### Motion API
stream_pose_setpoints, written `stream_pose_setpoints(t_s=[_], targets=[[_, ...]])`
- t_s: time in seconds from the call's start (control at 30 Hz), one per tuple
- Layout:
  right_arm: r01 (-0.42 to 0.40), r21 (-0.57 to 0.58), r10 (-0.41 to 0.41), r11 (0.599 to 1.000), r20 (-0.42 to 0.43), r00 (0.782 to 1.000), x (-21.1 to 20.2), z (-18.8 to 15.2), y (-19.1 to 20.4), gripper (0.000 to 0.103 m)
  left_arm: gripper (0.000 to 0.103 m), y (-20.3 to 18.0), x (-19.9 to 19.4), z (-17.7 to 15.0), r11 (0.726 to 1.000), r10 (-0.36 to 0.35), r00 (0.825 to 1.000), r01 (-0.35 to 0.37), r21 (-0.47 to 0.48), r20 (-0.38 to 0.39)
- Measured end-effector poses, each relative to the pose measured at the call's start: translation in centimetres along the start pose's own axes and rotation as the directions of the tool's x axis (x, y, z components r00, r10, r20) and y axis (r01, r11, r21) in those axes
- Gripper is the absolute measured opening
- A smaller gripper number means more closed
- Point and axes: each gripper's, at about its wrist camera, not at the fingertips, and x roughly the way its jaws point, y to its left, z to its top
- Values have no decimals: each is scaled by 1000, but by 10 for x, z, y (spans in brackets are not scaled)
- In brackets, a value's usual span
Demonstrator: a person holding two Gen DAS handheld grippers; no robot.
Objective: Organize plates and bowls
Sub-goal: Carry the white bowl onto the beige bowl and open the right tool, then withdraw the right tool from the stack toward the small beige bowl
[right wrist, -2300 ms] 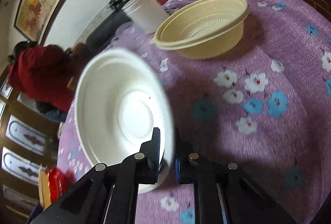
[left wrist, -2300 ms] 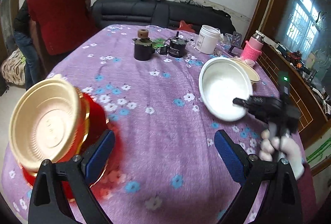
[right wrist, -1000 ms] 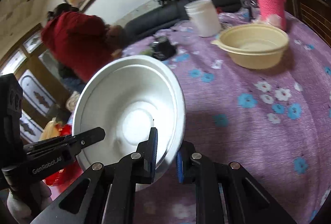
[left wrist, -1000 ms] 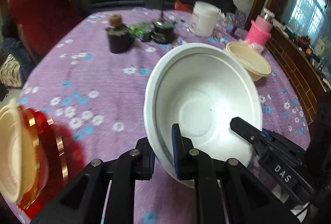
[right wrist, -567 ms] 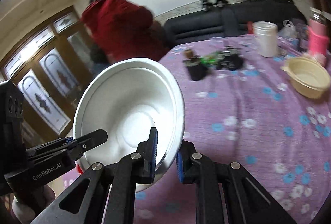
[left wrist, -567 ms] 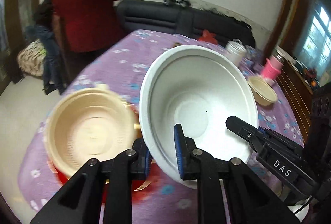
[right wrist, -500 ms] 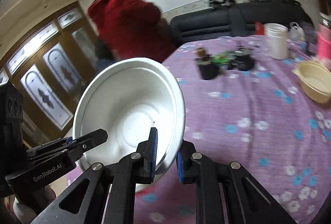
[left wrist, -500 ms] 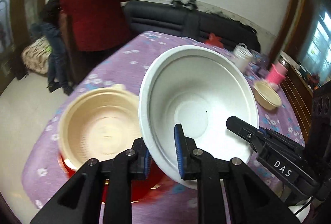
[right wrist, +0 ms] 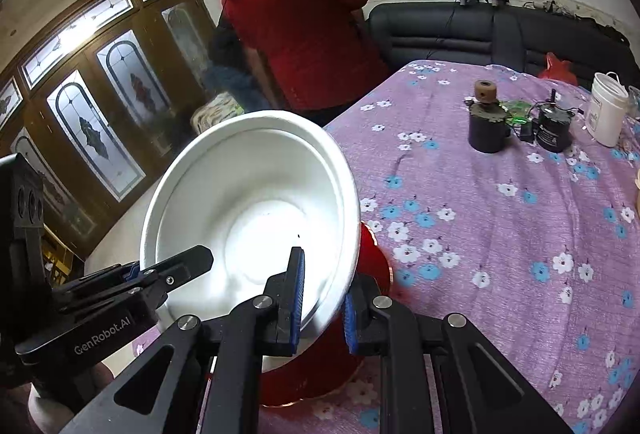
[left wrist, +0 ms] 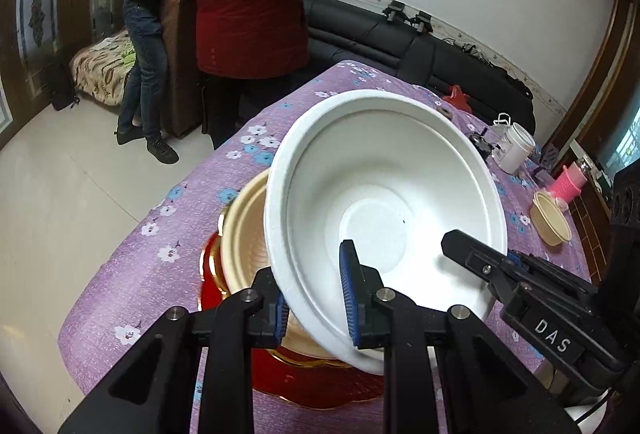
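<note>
Both the left tongs (left wrist: 314,298) and right tongs (right wrist: 322,304) pinch the rim of the big white foam bowl (left wrist: 384,209). It hangs tilted just above the tan plastic bowl (left wrist: 244,234), which sits below and ahead.

The left wrist view is taken from just behind the left gripper (left wrist: 314,300), angled down across the desk (left wrist: 160,234) toward the black sofa (left wrist: 400,49) and the far wall. The right wrist view is taken likewise from behind the right gripper (right wrist: 322,308), faced toward the same sofa (right wrist: 460,29). Shared at close range are the white bowl (left wrist: 384,209) and each opposite gripper, with the person in red (right wrist: 304,17) behind.
</note>
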Motion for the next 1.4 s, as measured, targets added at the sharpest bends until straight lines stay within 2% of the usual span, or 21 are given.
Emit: stream_pose_setpoints(t_s=[0.1, 0.2, 0.3, 0.33, 0.37, 0.4, 0.43, 0.47, 0.73, 0.83, 0.93, 1.0, 1.1, 1.2, 1.4], targets=[[6, -16, -6, 1000, -15, 1000, 6, 0, 7, 20, 20, 7, 1, 1, 1000, 8, 1000, -8, -14, -2], [10, -29, -11, 1000, -28, 1000, 13, 0, 15, 20, 31, 15, 4, -1, 999, 34, 999, -34, -30, -8], [35, -53, -36, 998, -24, 999, 20, -1, 19, 22, 44, 19, -4, -4, 998, 59, 998, -58, -30, 22], [48, -63, -49, 997, -22, 999, 22, -2, 20, 28, 55, 17, -5, -3, 997, 72, 997, -71, -26, 35], [62, -73, -63, 995, -19, 998, 25, -3, 21, 41, 65, 17, -10, -4, 996, 87, 995, -86, -20, 56], [71, -81, -73, 994, -14, 997, 26, -4, 23, 48, 67, 17, -16, -5, 995, 102, 991, -101, -15, 86], [79, -89, -80, 993, -5, 997, 27, -5, 24, 59, 69, 18, -19, -6, 994, 108, 989, -107, -13, 98], [90, -98, -90, 991, 9, 996, 26, -7, 25, 62, 69, 17, -24, -7, 993, 115, 987, -115, -8, 116], [117, -68, -109, 991, 110, 988, -1, -11, 21, 63, 73, 20, -37, -17, 995, 102, 985, -99, -28, 139], [131, -42, -124, 990, 152, 981, -20, -19, 14, 66, 79, 15, -46, -24, 993, 117, 979, -114, -27, 169], [141, 4, -139, 990, 177, 974, -37, -29, 4, 69, 86, 2, -56, -33, 989, 148, 964, -151, -2, 222], [149, 50, -156, 988, 188, 970, -49, -38, -6, 71, 93, -10, -61, -39, 978, 194, 944, -207, 22, 265], [145, 124, -167, 982, 198, 966, -63, -53, -22, 72, 96, -28, -64, -45, 966, 222, 928, -251, 60, 300], [133, 181, -167, 975, 187, 968, -69, -66, -33, 73, 96, -39, -61, -48, 968, 199, 940, -233, 95, 275], [108, 242, -149, 964, 159, 976, -71, -87, -49, 73, 96, -58, -56, -59, 961, 196, 949, -235, 142, 247]])
